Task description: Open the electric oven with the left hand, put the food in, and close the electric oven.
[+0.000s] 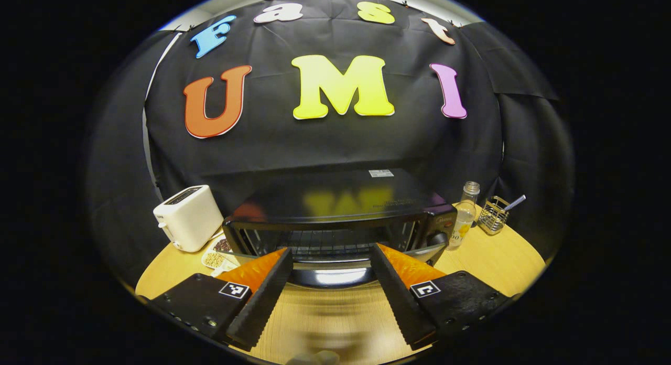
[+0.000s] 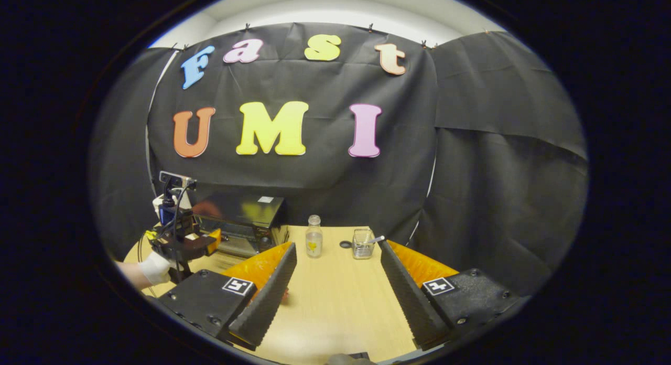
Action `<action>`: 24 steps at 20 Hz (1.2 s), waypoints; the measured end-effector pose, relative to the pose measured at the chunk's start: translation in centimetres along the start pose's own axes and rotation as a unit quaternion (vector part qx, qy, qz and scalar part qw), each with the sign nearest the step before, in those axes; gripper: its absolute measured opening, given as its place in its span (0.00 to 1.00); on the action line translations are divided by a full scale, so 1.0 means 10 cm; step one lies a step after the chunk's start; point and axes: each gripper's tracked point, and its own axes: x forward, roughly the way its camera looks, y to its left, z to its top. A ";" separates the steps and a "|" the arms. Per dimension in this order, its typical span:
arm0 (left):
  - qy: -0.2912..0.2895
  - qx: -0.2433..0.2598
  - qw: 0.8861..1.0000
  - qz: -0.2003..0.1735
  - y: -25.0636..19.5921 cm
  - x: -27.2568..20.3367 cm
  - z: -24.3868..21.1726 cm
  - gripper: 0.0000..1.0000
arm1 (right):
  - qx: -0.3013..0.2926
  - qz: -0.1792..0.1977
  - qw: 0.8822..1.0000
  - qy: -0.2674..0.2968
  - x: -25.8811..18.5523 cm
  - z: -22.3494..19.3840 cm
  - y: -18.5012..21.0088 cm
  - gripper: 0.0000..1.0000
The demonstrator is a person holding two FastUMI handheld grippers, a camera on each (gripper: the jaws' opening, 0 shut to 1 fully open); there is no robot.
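Note:
The black electric oven [image 1: 335, 207] stands straight ahead in the left gripper view. Its glass door looks tilted partway down, and the wire rack [image 1: 325, 244] shows behind it. The shiny door handle [image 1: 335, 276] lies between the wide-apart fingers of my left gripper [image 1: 331, 249], which is open and not pressing on it. A white dish of food [image 1: 217, 255] sits left of the oven. In the right gripper view my right gripper [image 2: 338, 247] hangs open and empty over the wooden table [image 2: 335, 302]. Farther left there, a gloved hand [image 2: 154, 268] holds the left gripper [image 2: 188, 242] at the oven [image 2: 241, 218].
A white toaster [image 1: 188, 223] stands left of the oven, beside the dish. Right of the oven are a clear bottle [image 1: 464, 215] and a wire basket [image 1: 495, 213]. The same bottle [image 2: 313, 236] and basket [image 2: 361, 243] stand ahead of the right gripper, with a small dark cap [image 2: 345, 244] between them.

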 end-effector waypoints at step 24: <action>0.153 -0.012 0.988 -0.002 -0.09 -0.47 -1.73 0.96 | -0.008 -0.013 0.998 0.060 -0.01 -0.68 -0.16 0.99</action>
